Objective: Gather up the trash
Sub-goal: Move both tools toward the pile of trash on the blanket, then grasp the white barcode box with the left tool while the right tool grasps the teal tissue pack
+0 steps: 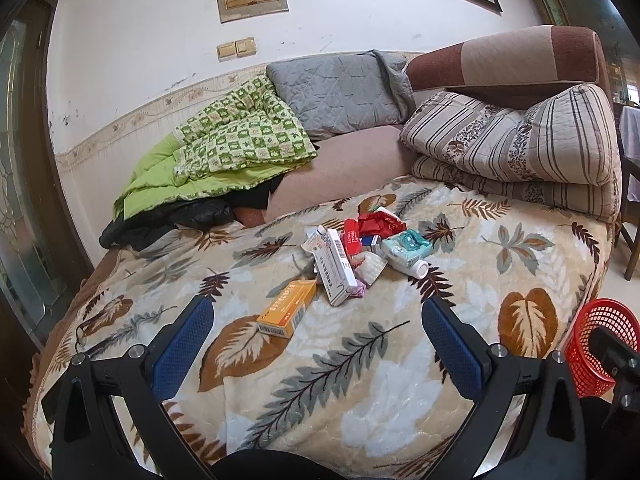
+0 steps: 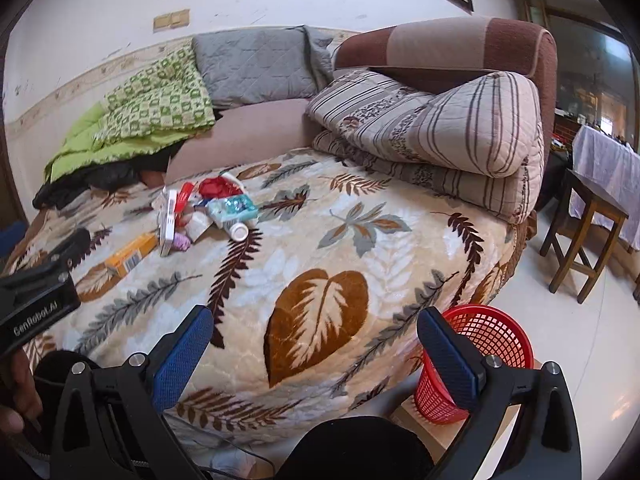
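A heap of trash lies on the leaf-patterned blanket [image 1: 360, 360]: an orange box [image 1: 286, 308], a long white box [image 1: 338, 266], a red wrapper [image 1: 378, 222], a teal packet [image 1: 408, 244] and a small white bottle [image 1: 412, 267]. My left gripper [image 1: 318, 320] hovers open just short of the orange box, nothing between its blue pads. My right gripper [image 2: 316, 330] is open over the blanket's near right part, far from the heap [image 2: 200, 212]. A red mesh basket [image 2: 476, 364] stands on a low surface by the bed's corner, just behind the right finger.
Folded striped quilts [image 1: 516, 144] and a brown bolster [image 1: 508, 60] fill the back right. A green checked quilt [image 1: 236, 132] over dark clothing sits back left. A wooden stool [image 2: 584, 232] and a cloth-covered table [image 2: 608, 172] stand on the tiled floor at right.
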Action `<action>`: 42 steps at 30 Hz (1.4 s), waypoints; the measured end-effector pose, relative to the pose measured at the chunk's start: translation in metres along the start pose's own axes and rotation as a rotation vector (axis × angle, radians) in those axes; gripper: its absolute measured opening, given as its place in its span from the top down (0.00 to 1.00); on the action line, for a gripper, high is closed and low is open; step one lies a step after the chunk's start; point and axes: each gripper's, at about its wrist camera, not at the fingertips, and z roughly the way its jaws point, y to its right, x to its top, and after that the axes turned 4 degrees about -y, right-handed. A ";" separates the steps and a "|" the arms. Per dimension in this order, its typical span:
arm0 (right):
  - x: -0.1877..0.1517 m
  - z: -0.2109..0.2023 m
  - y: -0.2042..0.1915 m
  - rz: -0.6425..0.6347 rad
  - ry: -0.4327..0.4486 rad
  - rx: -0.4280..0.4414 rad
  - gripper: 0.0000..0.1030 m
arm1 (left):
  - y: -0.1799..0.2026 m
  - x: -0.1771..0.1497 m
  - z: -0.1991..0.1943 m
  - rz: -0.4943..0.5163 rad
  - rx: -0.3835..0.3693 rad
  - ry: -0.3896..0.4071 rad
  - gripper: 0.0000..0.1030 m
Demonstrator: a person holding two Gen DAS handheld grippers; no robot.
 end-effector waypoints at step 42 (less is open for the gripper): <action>0.076 0.124 -0.024 -0.045 -0.247 0.347 0.32 | -0.066 0.021 0.216 -0.428 -0.373 -0.563 0.52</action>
